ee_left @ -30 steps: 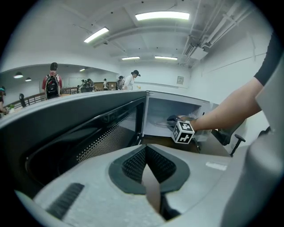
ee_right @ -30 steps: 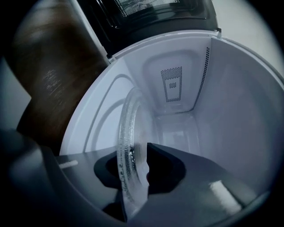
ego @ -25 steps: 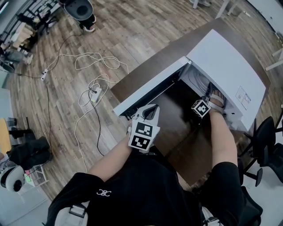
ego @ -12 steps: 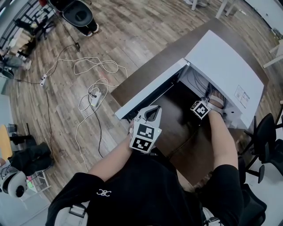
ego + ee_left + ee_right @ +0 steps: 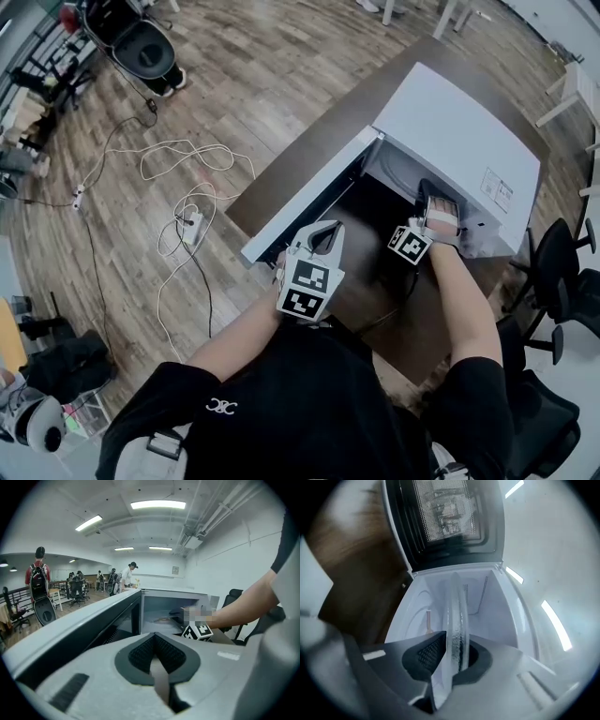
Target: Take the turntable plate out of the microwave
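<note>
Right gripper view shows right gripper fingers, just eased slightly apart, grasping the turntable plate between them; left gripper fingers are clenched empty.

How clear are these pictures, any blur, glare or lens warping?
Head view: sharp, evenly lit, but the fisheye bows the microwave and floorboards. Left gripper view: dark round vignette, ceiling lights blown out. Right gripper view: soft and hazy, the turntable plate blurred close to the lens.
</note>
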Available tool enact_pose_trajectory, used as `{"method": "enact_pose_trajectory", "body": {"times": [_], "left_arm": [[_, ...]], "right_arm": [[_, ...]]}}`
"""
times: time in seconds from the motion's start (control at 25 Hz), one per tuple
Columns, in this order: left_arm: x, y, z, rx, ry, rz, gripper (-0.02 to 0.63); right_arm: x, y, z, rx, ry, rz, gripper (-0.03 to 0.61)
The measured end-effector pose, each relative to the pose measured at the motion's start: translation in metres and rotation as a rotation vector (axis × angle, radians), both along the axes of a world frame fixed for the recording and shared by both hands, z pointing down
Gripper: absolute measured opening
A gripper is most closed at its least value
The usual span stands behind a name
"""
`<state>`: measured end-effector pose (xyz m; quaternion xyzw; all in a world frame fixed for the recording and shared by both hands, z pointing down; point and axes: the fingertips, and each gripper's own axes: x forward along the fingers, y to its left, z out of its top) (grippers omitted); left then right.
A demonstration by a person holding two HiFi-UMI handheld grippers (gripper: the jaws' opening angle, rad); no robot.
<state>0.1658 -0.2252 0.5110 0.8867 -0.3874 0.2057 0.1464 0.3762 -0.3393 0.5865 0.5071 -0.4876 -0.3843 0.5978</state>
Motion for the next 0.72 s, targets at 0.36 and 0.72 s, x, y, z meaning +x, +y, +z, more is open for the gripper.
{"method": "enact_pose_trajectory", "body": {"times": [0.36,0.72], "left_arm": [[0.007,0.004,-0.020,0.034,0.041,0.092,0.008],[0.007,0.019,-0.031,0.056,0.076,0.184,0.008]], "right_arm": [[-0.016,0.045,-0.034,0.028,-0.016,0.023,0.041],[-0.031,0.086,-0.067,0.065,-0.041,0.098,0.043]]}}
